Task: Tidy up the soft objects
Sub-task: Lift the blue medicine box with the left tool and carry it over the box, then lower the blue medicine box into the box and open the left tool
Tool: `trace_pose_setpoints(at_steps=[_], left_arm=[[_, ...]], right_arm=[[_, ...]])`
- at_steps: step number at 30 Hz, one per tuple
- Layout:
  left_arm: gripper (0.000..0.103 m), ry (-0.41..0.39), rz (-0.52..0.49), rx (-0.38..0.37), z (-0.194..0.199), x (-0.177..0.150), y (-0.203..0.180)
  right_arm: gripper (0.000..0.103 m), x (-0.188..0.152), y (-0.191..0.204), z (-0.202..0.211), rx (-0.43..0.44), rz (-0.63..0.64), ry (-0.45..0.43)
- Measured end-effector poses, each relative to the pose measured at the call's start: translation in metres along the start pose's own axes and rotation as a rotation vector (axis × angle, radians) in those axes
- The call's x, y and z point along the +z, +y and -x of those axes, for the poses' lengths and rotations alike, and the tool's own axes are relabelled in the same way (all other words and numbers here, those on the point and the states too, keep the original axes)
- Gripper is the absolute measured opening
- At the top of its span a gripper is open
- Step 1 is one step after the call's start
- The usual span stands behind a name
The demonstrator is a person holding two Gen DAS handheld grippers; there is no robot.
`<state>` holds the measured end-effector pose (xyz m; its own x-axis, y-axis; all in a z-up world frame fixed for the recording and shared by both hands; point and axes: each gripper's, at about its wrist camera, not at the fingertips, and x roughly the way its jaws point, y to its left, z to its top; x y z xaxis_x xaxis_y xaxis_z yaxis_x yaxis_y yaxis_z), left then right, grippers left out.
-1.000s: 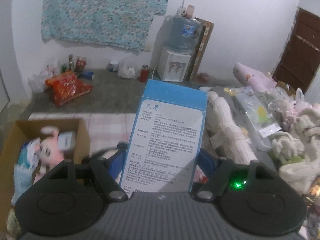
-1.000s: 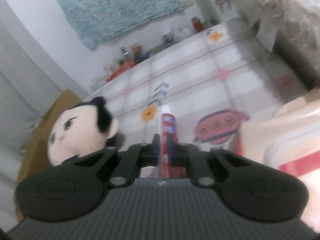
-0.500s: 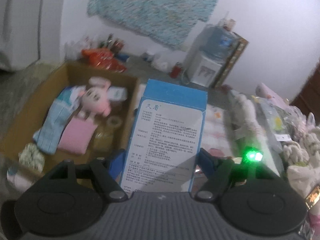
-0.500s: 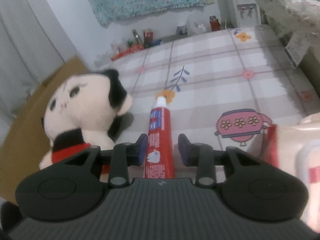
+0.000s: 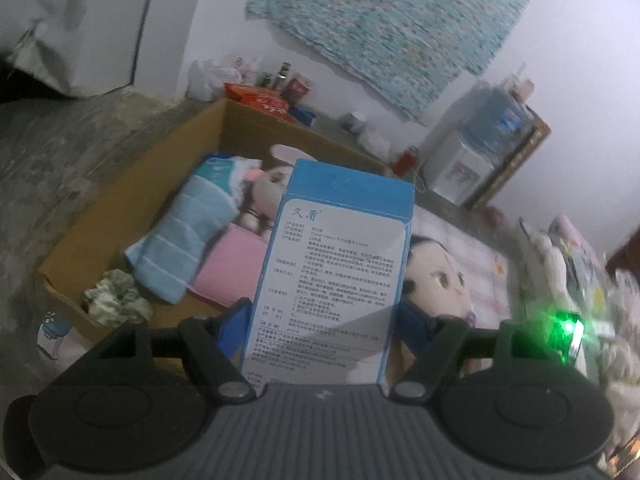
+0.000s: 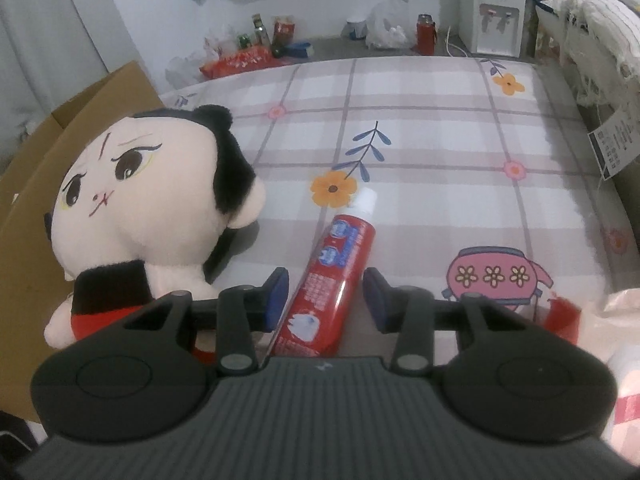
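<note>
Left gripper [image 5: 320,316]: blue box [image 5: 340,272] is pinched, held above the cardboard box [image 5: 132,200].
Right gripper [image 6: 324,300]: jaws just spread; red tube [image 6: 332,288] lies loose between them, pointing away.

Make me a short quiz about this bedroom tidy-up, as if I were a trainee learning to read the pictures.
1. True or false: the left hand-held gripper holds the blue box.
2. What lies between the right hand-held gripper's fingers? A) sock B) red tube C) spoon
3. Fill in: the blue towel lies inside the cardboard ____.

Key
1. True; its pads press the box's sides.
2. B; the red tube lies on the bedsheet, and the jaws, just opened, do not touch it.
3. box.
</note>
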<state>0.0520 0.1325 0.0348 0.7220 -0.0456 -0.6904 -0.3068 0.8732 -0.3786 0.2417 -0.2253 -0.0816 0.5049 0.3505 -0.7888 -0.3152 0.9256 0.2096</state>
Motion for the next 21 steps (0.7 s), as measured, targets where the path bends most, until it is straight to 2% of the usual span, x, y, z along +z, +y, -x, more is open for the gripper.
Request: trace_pose_setpoints(at_steps=[5, 9, 14, 21], left_arm=[[0.077, -0.026, 0.055, 0.018, 0.002, 0.015, 0.036], [0.077, 0.003, 0.049, 0.019, -0.008, 0.020, 0.047], [0.077, 0.095, 0.045, 0.042, -0.039, 0.021, 0.050], [0.077, 0.245, 0.010, 0.174, -0.097, 0.015, 0.050]], right_arm=[[0.040, 0.008, 0.000, 0.001, -0.048, -0.010, 0.004], [0.041, 0.010, -0.009, 0.005, -0.059, -0.052, 0.001], [0.040, 0.004, -0.016, 0.009, -0.049, -0.079, -0.005], [0.041, -0.002, -0.017, 0.009, -0.019, -0.082, -0.022]])
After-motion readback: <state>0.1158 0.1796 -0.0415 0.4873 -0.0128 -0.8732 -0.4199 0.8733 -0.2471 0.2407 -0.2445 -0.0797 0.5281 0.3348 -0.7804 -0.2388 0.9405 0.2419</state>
